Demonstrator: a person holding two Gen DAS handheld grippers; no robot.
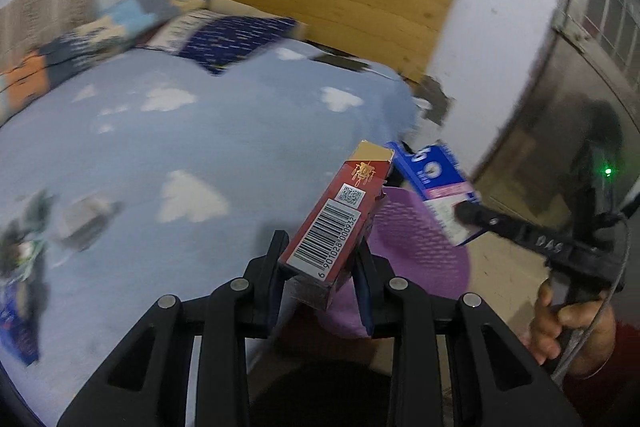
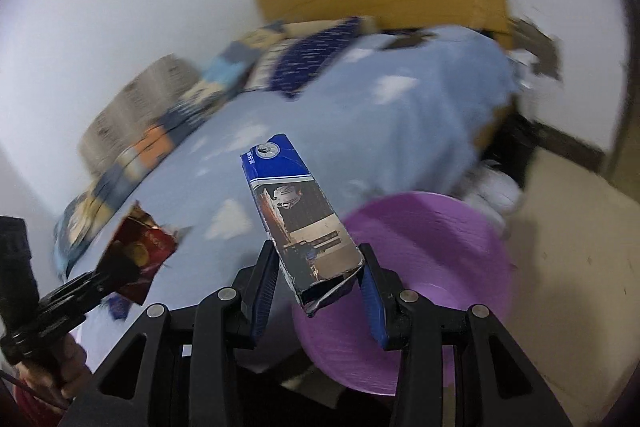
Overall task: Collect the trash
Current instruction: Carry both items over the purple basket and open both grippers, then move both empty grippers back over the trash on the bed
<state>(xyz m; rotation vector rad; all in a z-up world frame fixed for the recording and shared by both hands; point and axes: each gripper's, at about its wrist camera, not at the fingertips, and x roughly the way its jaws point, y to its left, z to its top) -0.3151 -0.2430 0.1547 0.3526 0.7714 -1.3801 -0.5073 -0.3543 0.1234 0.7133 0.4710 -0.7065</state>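
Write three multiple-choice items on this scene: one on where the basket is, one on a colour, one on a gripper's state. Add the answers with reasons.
1. Where is the purple basket?
A. on the pillows
B. on the floor beside the bed
C. on top of the headboard

2. What colour is the box with the barcode, in the left gripper?
A. red
B. green
C. white

3. What is the right gripper doing?
A. hanging open and empty
B. shut on a blue box
C. pressing on the bed

Answers: 1 B, it stands low at the edge of the blue bed cover; 2 A, its sides are red under a gold top; 3 B, the blue box sits between its fingers.
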